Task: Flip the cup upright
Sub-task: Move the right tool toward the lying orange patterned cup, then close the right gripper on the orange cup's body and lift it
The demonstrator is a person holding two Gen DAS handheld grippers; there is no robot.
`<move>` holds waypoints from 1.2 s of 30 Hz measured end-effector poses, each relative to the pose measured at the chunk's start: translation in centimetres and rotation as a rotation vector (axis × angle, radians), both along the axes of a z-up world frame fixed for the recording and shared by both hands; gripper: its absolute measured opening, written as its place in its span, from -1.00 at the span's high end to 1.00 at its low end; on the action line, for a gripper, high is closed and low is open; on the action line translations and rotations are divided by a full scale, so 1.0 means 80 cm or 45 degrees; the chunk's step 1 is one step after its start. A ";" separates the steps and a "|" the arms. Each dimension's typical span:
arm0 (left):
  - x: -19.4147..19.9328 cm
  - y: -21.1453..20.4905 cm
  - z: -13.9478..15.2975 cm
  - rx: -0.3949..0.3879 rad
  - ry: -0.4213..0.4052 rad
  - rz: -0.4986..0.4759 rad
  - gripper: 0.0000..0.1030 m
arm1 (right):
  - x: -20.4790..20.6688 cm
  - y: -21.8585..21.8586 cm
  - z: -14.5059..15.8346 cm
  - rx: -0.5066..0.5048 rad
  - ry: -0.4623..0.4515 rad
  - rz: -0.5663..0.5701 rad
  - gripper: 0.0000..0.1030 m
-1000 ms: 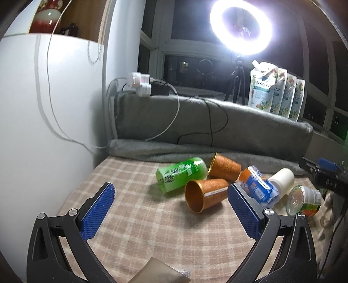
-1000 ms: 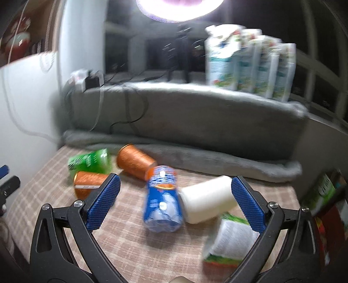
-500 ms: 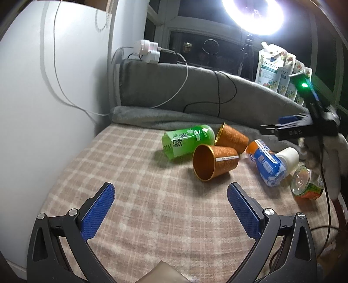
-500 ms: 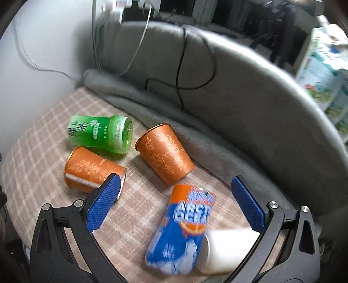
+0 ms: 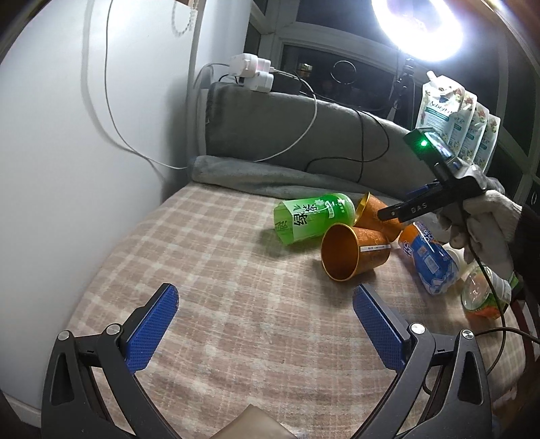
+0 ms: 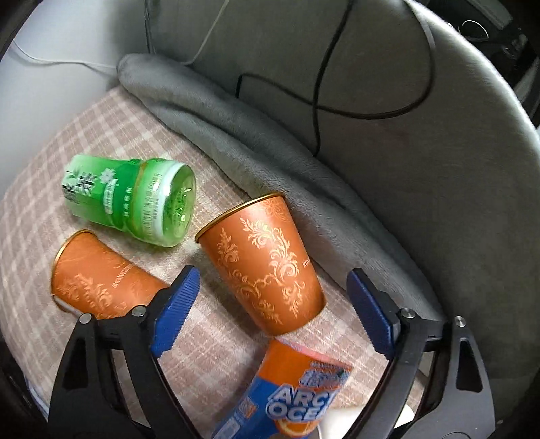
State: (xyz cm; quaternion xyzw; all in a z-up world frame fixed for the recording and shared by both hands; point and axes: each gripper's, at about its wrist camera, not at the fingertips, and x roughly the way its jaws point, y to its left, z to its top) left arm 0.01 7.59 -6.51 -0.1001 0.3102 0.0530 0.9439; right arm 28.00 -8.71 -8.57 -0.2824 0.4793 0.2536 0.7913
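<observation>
Between the spread blue pads of the right gripper (image 6: 271,305), low in the right wrist frame, an orange cup (image 6: 266,266) with pale scrollwork lies on its side, rim toward the upper left; neither pad touches it. A second orange cup (image 6: 98,277) lies at lower left, partly behind the left pad, and a green bottle (image 6: 135,199) with Chinese characters on its label rests just above it. At the bottom edge a blue and orange pouch (image 6: 297,395) reads "ARC OCE", cut off by the frame.

Low in the left wrist frame, the left gripper (image 5: 266,327) is also spread wide and holds nothing, over bare plaid cloth (image 5: 219,304). Ahead of it, right of centre, the nearer cup (image 5: 354,256) shows its gold inside and a white label strip too small to read; the other cup (image 5: 371,216) lies behind it, under the right gripper's black arm (image 5: 411,211) marked "DAS", held by a gloved hand (image 5: 486,226).

Beyond the cloth a rolled grey blanket (image 5: 270,175) and grey backrest (image 6: 388,101) with black cables close the far side. A white wall (image 5: 67,135) bounds the left, a ring light (image 5: 418,27) glares at upper right, and refill pouches (image 5: 455,118) stand below it.
</observation>
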 end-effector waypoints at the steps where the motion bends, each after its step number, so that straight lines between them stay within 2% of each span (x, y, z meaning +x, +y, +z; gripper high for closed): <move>1: 0.000 0.000 0.000 -0.001 0.002 0.000 -0.99 | 0.001 0.004 -0.004 -0.004 0.002 0.000 -0.76; 7: 0.001 0.000 -0.001 -0.002 0.010 0.001 -0.99 | 0.015 0.017 -0.020 -0.032 0.027 0.019 -0.74; 13: 0.002 0.001 0.000 -0.004 0.008 0.008 -0.99 | 0.029 0.027 -0.040 -0.060 0.034 0.025 -0.55; 17: 0.001 0.002 0.000 -0.002 0.006 0.016 -0.99 | 0.028 0.024 -0.041 -0.046 0.023 0.026 -0.51; 28: -0.006 0.003 0.004 0.007 -0.013 0.020 -0.99 | 0.007 0.021 -0.008 0.027 -0.010 0.010 -0.29; 32: -0.011 0.001 0.006 0.007 -0.022 0.019 -0.99 | 0.004 0.021 -0.013 0.047 -0.015 0.004 -0.26; 36: -0.015 0.001 0.009 0.016 -0.027 0.022 -0.99 | -0.008 0.014 0.003 0.094 -0.025 0.000 -0.24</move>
